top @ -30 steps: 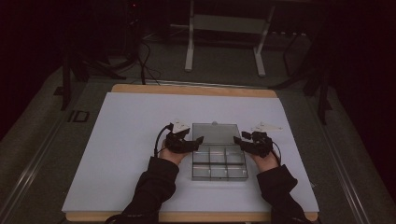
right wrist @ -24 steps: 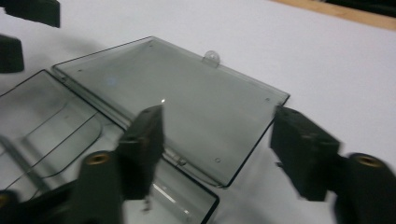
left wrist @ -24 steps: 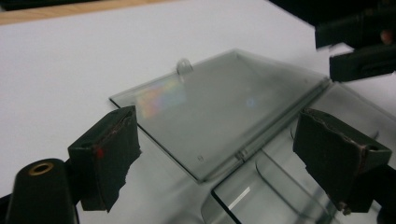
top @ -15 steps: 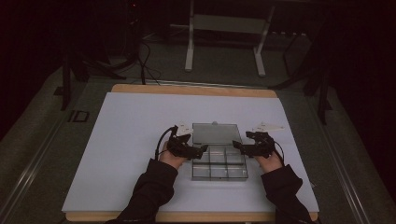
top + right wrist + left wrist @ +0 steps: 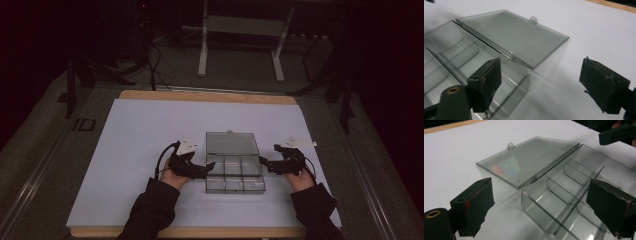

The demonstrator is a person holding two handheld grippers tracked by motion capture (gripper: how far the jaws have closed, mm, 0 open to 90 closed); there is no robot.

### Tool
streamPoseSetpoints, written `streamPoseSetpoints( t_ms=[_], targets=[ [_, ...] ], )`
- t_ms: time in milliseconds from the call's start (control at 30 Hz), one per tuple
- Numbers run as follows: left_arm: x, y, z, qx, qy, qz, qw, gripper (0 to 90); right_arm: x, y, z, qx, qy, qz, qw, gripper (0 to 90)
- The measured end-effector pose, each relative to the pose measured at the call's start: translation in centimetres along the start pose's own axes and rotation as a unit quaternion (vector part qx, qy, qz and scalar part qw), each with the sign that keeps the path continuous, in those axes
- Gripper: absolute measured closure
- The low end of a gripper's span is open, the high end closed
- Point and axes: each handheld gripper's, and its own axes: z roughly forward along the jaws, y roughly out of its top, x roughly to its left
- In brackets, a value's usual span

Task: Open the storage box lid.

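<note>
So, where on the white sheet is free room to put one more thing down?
The white sheet is bare left of the left gripper, across the far strip behind the open lid, and along the near edge between the sleeves. It is crowded in the middle, where the clear box lies between that gripper and the right gripper.

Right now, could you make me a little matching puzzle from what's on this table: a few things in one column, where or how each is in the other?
Things:
1. lid
2. compartment tray
3. left claw
4. right claw

Descriptions:
A. open, at the tray's right end
B. flipped back flat on the white sheet
C. open, at the tray's left end
D. clear, divided, nothing inside

Pairs: 1-B, 2-D, 3-C, 4-A
</note>
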Motion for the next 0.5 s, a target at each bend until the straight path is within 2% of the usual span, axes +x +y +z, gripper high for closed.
streamPoseSetpoints(
  t_ms=[167,400,500],
  targets=[
    [-0.1,-1.0,-1.1,0.008,0.005,0.006,0.9999,8.8,-0.2,-0.8,-0.6,0.001,0.001,-0.001,1.0,17.2],
    [0.1,-2.4,-2.1,0.013,0.004,-0.003,0.9999,8.8,-0.4,-2.0,-1.5,0.003,-0.002,-0.002,1.0,17.2],
    [0.0,-2.8,-2.6,0.014,0.007,0.001,0.9999,8.8,-0.4,-2.4,-1.8,0.005,-0.003,-0.001,1.0,17.2]
  ],
)
